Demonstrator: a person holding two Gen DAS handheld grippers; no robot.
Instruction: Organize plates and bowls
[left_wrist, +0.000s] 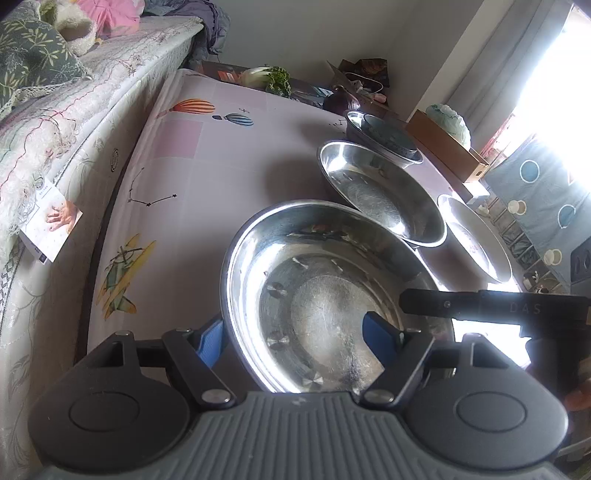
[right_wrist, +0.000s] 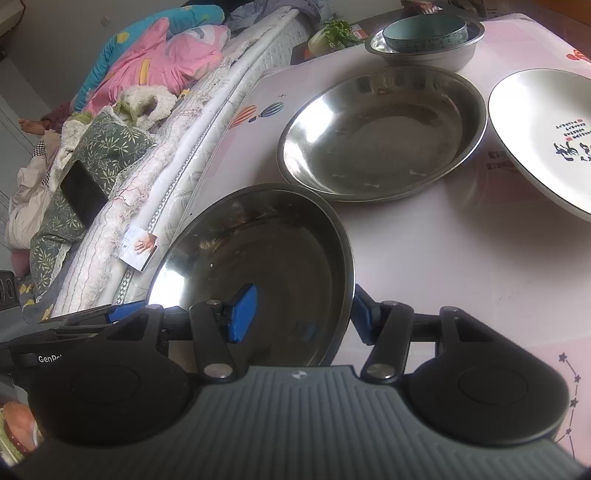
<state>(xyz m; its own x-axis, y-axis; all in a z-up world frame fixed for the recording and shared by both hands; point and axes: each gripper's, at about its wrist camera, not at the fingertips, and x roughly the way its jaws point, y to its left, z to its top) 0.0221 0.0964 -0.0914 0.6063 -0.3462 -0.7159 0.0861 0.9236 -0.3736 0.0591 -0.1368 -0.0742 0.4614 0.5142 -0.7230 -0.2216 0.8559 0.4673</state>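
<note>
A wide steel plate (left_wrist: 325, 295) (right_wrist: 258, 258) lies closest to me on the pink tablecloth. My left gripper (left_wrist: 295, 341) straddles its left rim, one blue pad outside and the other well inside the dish, jaws apart. My right gripper (right_wrist: 301, 314) straddles the opposite rim the same way, with a gap between the pads and the metal; its black finger (left_wrist: 443, 306) shows in the left wrist view. Behind lie a second steel plate (left_wrist: 380, 192) (right_wrist: 380, 133), a white plate with dark writing (right_wrist: 546, 136) (left_wrist: 476, 240), and a teal bowl (right_wrist: 424, 31) nested in a steel bowl (right_wrist: 454, 55).
A bed (right_wrist: 166, 166) with quilts and pillows runs along the table's left edge, a black phone (right_wrist: 83, 199) lying on one pillow. Leafy greens (left_wrist: 273, 79), a cardboard box (left_wrist: 447, 147) and clutter line the table's far end. Bare cloth (left_wrist: 192, 184) shows left of the plates.
</note>
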